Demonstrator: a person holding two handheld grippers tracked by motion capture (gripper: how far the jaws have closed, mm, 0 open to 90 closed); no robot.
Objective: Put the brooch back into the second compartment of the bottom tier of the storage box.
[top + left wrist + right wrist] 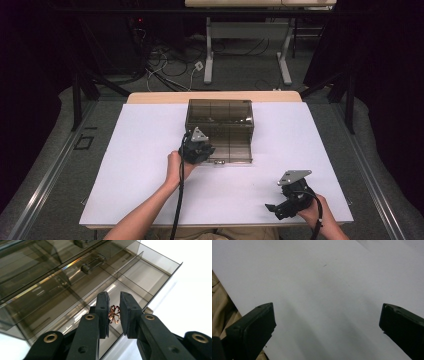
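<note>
my left gripper (pixel 114 312) has its jaws pinched on a small copper-coloured wire ornament (pixel 114 314), a looped, flower-like piece, held just over the pulled-out drawer (pixel 140 277) of a smoky transparent drawer box (pixel 220 117). thin dividers split the drawer into compartments, and one partition runs right beneath the ornament; which compartment lies under it i cannot tell. another drawer's handle (pixel 93 265) sits higher up the box front. my right gripper (pixel 325 320) rests well apart near the front edge of the white table (pixel 140 165), jaws spread wide over bare surface, nothing between them.
</note>
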